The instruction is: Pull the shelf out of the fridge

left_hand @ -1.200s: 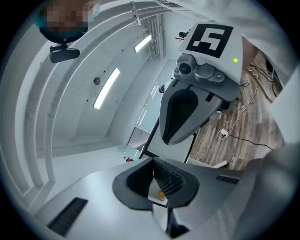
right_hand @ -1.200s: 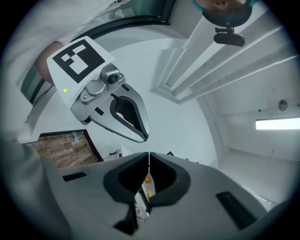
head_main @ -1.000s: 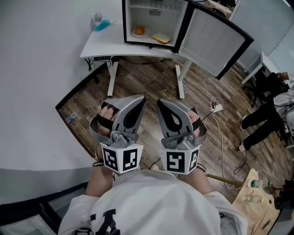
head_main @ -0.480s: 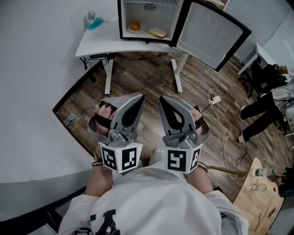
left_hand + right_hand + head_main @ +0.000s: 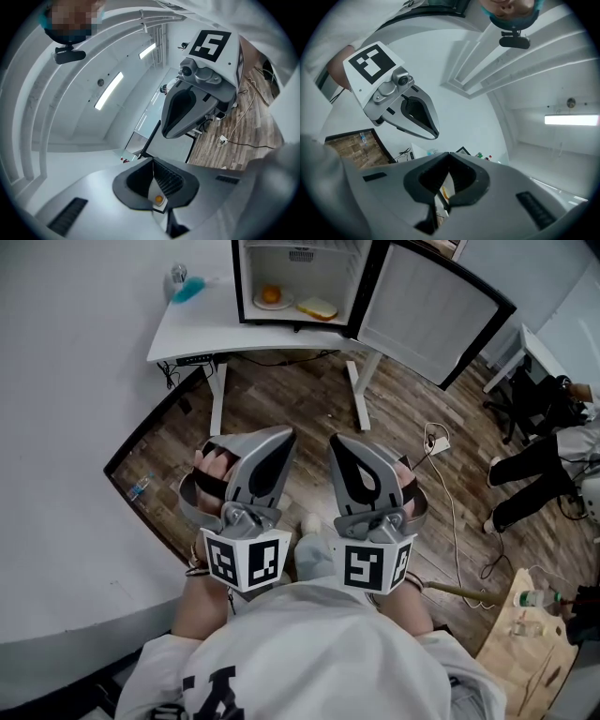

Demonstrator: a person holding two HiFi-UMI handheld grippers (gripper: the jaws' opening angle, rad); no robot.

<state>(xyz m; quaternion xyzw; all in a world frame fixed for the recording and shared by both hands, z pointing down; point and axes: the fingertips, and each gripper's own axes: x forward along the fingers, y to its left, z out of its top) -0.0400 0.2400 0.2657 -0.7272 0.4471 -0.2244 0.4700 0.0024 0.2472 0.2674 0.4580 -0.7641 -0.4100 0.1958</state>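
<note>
In the head view, a boxy black fridge (image 5: 361, 282) stands open on a white surface (image 5: 187, 329). Its flat white shelf (image 5: 298, 298) sits inside, carrying a round plate (image 5: 270, 298) with something orange on it and a pale wedge of bread (image 5: 319, 307). Well apart from it, over the wood-plank floor (image 5: 281, 390), the left claw (image 5: 279, 435) and right claw (image 5: 339, 441) are smooth, pointed grey shells held side by side.

In the left gripper view, the ribbed black pads meet along one seam, closed with nothing between them.

In the right gripper view, the ribbed pads are likewise pressed together and hold nothing.
</note>
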